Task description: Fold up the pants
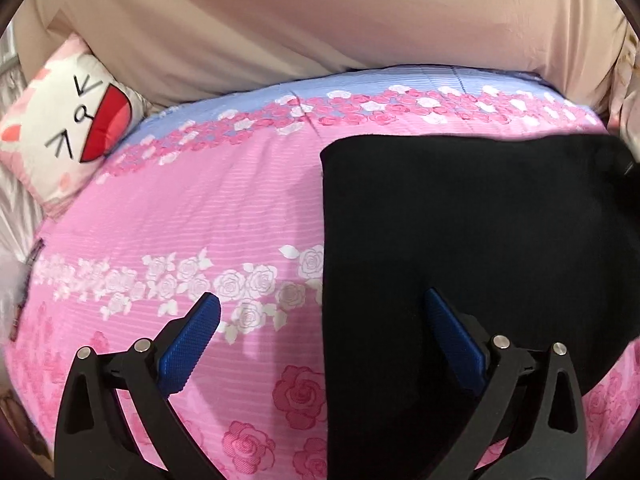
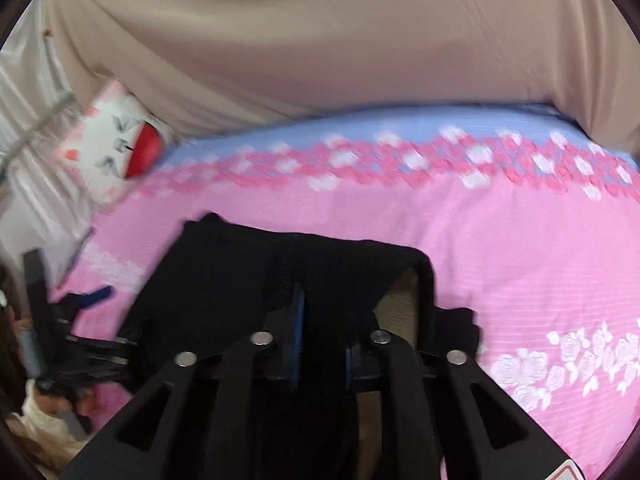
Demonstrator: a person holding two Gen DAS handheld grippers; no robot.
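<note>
Editor: Grippers first. What are they doing?

Photographer: The right gripper (image 2: pixel 322 332) is pinching the black pants (image 2: pixel 248 280). Its blue pads are standing close together, and a bunched fold of the cloth is sitting pressed between them. The left gripper (image 1: pixel 322 312) is gaping wide and holding nothing. One of its fingers is hanging over the pants and the other over the bedspread (image 1: pixel 200 208), with the garment's straight left edge running between them.

Editor: And where are the pants lying?

Photographer: They are lying flat on the pink, rose-printed bedspread, filling the right side of the left wrist view as a dark, squared slab. In the right wrist view, the cloth nearest the closed pads is arching up, and a tan patch is showing in the opening just right of the fingers. That view is coming through blurred, so finer detail of the grip is not reading.

Editor: What is sitting around them?

Photographer: A band of pink and white roses is crossing the far side of the bedspread, which is turning pale blue beyond it. A white cushion (image 1: pixel 68 120) with a cartoon face and a red mouth is leaning at the far left corner, well apart from the pants. A beige sheet (image 1: pixel 320 20) is hanging behind the bed.
</note>
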